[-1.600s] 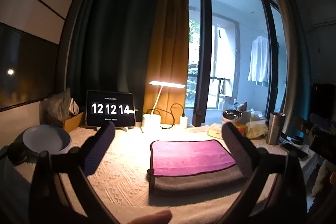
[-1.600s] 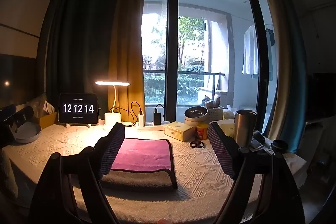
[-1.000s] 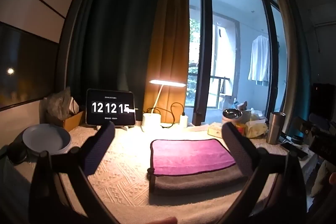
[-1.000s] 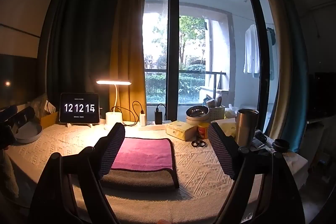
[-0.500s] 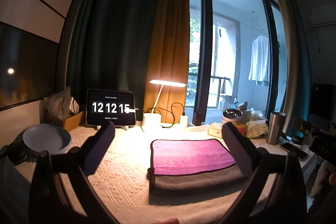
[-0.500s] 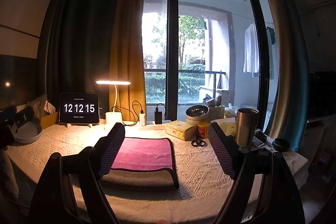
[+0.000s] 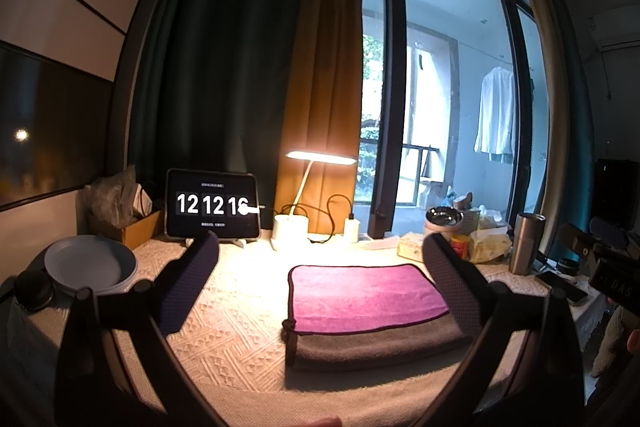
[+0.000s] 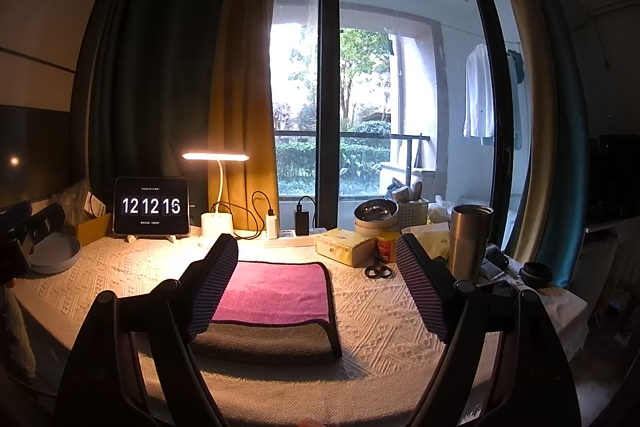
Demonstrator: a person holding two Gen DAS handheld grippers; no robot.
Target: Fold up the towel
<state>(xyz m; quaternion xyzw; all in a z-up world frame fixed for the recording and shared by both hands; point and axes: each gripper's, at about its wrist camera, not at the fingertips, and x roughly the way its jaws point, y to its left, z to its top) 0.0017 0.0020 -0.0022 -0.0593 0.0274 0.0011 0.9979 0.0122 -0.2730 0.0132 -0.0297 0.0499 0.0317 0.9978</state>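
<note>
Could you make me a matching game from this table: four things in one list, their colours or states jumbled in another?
Things:
1. towel
2. desk lamp
3. tumbler
4. plate

Descriptions:
A. pale blue-grey, empty
B. lit, glowing warm
C. magenta over grey, folded flat
D. bare steel, standing upright

Pairs: 1-C, 2-B, 3-D, 4-A

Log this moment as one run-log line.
towel: folded, flat on table, pink over grey | left claw: open, empty, above table | right claw: open, empty, above table | contact: none
</note>
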